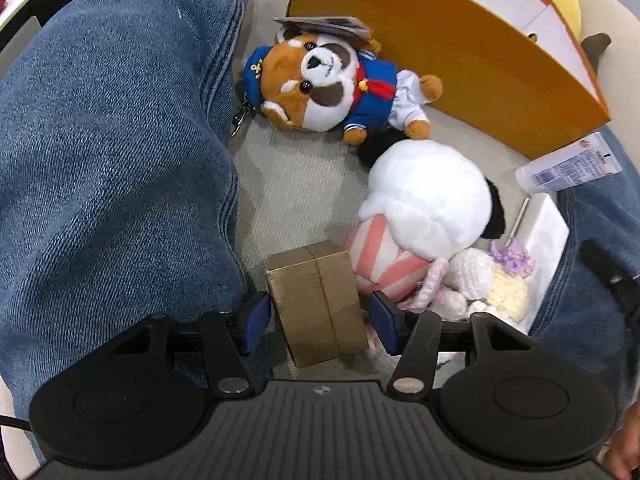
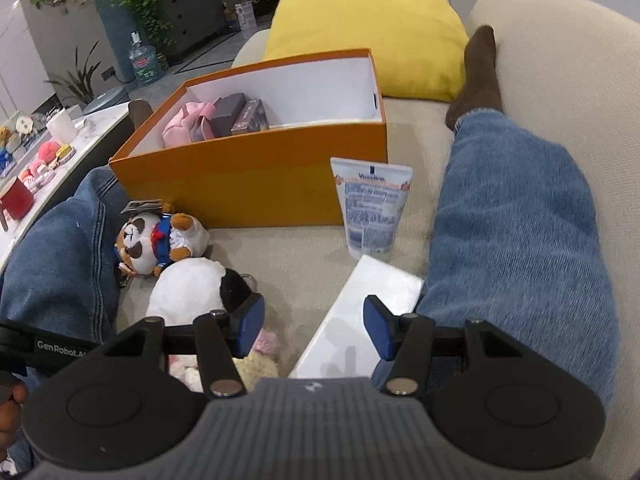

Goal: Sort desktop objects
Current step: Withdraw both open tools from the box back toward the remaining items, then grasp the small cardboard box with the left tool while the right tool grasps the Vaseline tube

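The gold box [image 1: 318,300] lay on the beige sofa cushion [image 1: 288,184], between the spread fingers of the left gripper [image 1: 320,320]; neither pad pressed it. Just beside the gold box sat a white plush [image 1: 428,196] (striped pink body), with the panda plush [image 1: 320,80] beyond. The orange box [image 2: 248,184] stood farther off. The right gripper [image 2: 312,326] hung spread over a white flat box [image 2: 360,320], gripping nothing.

Three plush toys [image 1: 320,84] [image 1: 428,196] [image 1: 480,280] — one gold box [image 1: 316,300], one tube [image 2: 372,208], one white box [image 2: 360,320] — one orange box [image 2: 248,184].
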`<move>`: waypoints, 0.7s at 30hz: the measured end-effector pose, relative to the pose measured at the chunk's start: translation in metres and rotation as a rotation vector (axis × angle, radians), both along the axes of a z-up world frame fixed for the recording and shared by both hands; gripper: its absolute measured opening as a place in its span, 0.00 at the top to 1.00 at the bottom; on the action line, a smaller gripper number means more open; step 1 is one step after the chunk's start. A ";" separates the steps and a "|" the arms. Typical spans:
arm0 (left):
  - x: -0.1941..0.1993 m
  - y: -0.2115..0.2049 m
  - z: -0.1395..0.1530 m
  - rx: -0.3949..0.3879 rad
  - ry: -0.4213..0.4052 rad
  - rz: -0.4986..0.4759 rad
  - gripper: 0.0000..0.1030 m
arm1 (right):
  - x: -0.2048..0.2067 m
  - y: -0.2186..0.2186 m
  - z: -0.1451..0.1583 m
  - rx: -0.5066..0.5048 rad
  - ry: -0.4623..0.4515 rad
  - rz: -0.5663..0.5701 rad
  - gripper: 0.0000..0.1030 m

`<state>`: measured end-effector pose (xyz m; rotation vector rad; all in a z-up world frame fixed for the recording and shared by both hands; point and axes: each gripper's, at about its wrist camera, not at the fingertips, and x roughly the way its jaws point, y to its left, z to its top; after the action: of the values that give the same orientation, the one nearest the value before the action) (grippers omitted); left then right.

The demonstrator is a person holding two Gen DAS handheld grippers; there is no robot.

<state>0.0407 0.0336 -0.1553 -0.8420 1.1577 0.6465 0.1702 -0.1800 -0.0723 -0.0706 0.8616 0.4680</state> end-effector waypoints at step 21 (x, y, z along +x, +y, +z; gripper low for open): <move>-0.019 0.009 0.012 0.001 -0.061 -0.027 0.45 | 0.096 0.024 0.011 -0.326 -0.105 0.397 0.48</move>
<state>0.0221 0.0421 -0.1428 -0.8383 1.1116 0.5959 0.2663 -0.1564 -0.0609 -0.5686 0.8154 0.6837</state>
